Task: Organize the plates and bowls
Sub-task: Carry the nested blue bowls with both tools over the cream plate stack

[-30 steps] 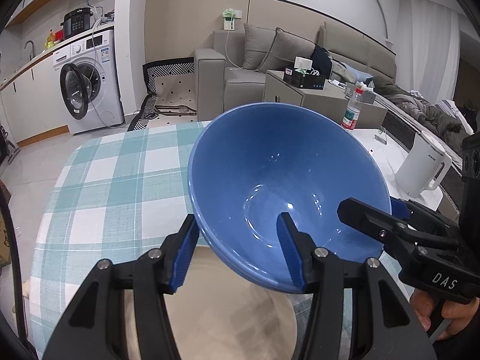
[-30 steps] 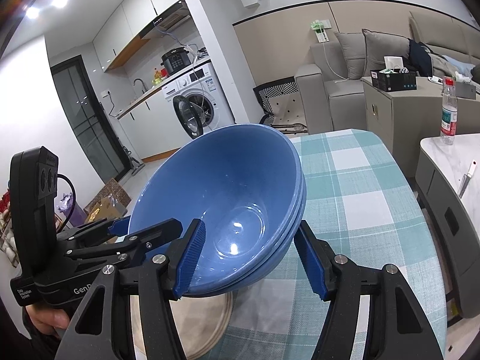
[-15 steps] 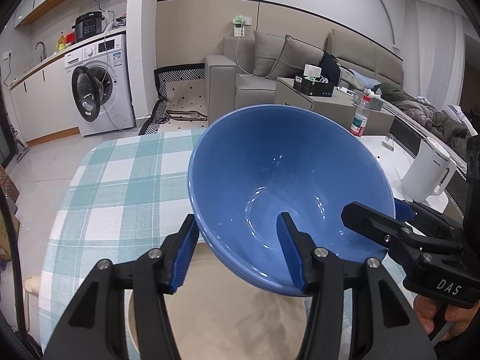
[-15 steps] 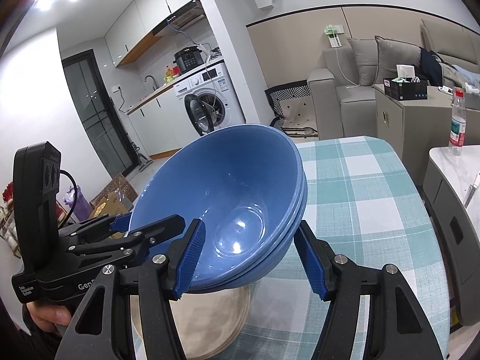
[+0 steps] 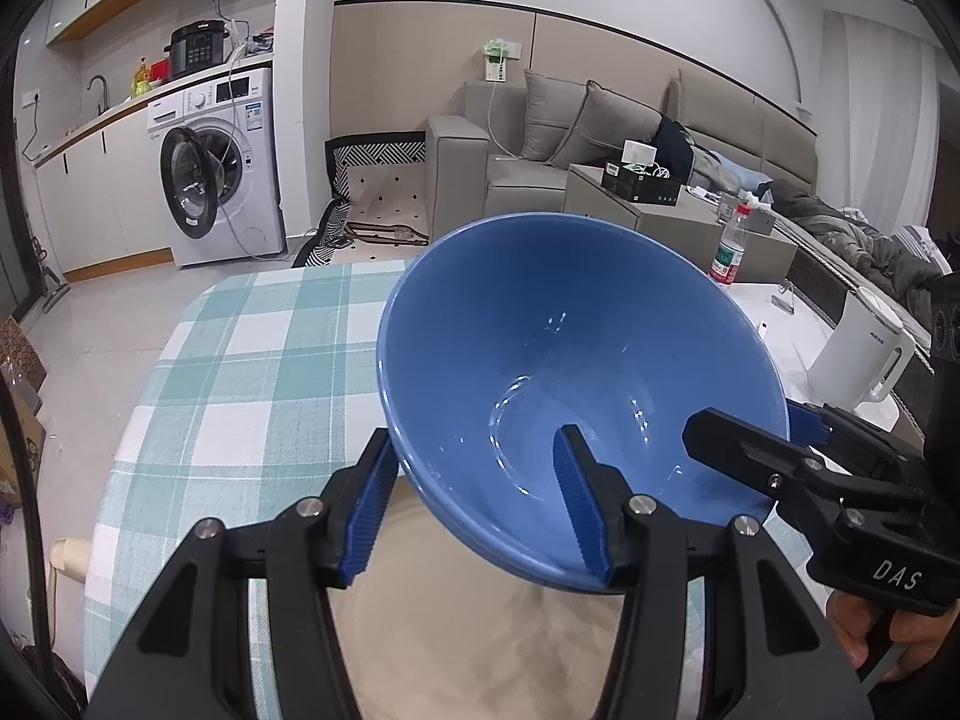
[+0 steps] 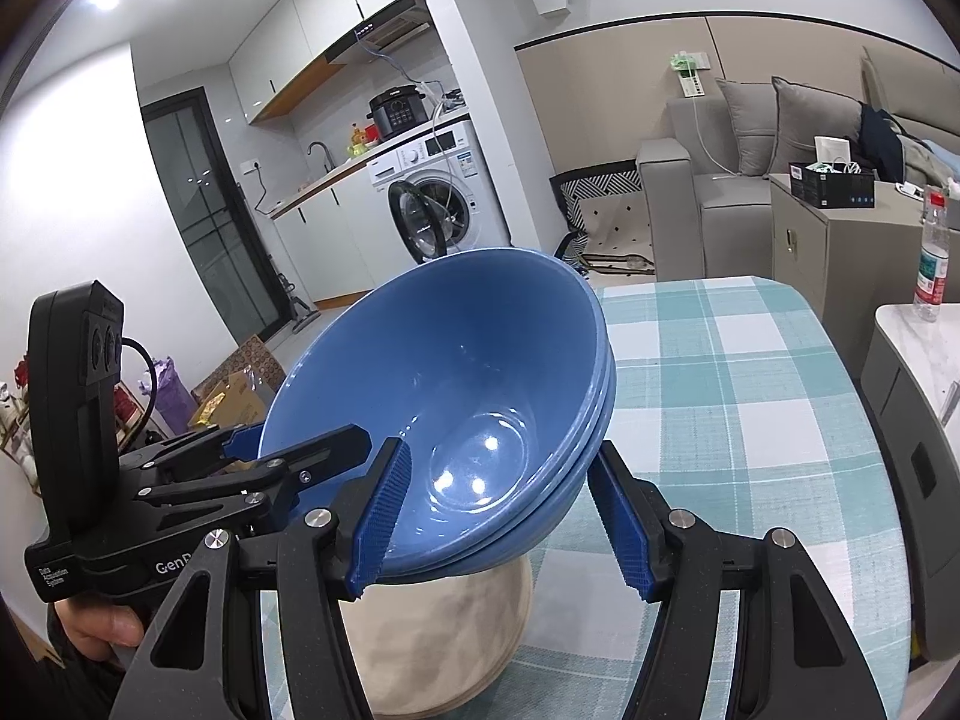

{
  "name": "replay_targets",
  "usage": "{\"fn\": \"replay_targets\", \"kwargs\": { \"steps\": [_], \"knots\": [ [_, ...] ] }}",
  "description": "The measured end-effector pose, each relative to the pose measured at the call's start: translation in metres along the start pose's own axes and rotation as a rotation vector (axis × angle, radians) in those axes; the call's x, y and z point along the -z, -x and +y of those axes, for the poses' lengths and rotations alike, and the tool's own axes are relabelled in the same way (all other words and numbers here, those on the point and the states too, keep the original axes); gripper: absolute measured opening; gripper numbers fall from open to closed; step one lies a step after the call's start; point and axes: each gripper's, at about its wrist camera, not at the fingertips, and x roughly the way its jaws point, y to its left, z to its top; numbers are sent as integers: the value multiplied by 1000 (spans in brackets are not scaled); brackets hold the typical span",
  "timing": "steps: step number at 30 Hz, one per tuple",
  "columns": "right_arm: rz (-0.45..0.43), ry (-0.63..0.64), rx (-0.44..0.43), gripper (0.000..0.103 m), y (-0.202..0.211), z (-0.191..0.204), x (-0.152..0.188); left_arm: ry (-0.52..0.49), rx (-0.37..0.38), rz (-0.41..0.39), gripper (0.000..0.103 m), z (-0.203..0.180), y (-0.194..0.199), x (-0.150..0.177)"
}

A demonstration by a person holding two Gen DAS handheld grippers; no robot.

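Note:
A stack of nested blue bowls point(image 5: 540, 348) point(image 6: 456, 396) hangs in the air, tilted, above a beige plate point(image 5: 480, 636) point(image 6: 444, 636) on the checked tablecloth. My left gripper point(image 5: 480, 510) is shut on the near rim of the stack, one finger inside the top bowl and one outside. My right gripper point(image 6: 504, 516) is shut on the opposite rim in the same way. Each gripper shows in the other's view, the right one in the left wrist view point(image 5: 798, 468) and the left one in the right wrist view point(image 6: 240, 468).
The table has a teal and white checked cloth point(image 5: 252, 372) point(image 6: 750, 396). A white kettle point(image 5: 864, 354) and a water bottle point(image 5: 729, 246) stand on a white counter to the right. A washing machine point(image 5: 222, 168), a sofa and cabinets lie beyond the table.
Both grippers have lifted the blue bowls higher above the beige plate, keeping their hold on the rims. More of the room and the plate comes into view.

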Motion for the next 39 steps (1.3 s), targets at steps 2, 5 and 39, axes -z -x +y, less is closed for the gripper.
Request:
{"fn": "replay_targets", "kwargs": {
  "steps": [2,5,39],
  "knots": [
    [4,5,-6,63,-1,3,1,4,-4,0,53,2,2,1],
    [9,14,-15,63,-3,8,1,11,-10,-4,53,5,7,3],
    [67,100,-75,64,-13,55,16,54,-74,-4,53,38,34,29]
  ]
}}
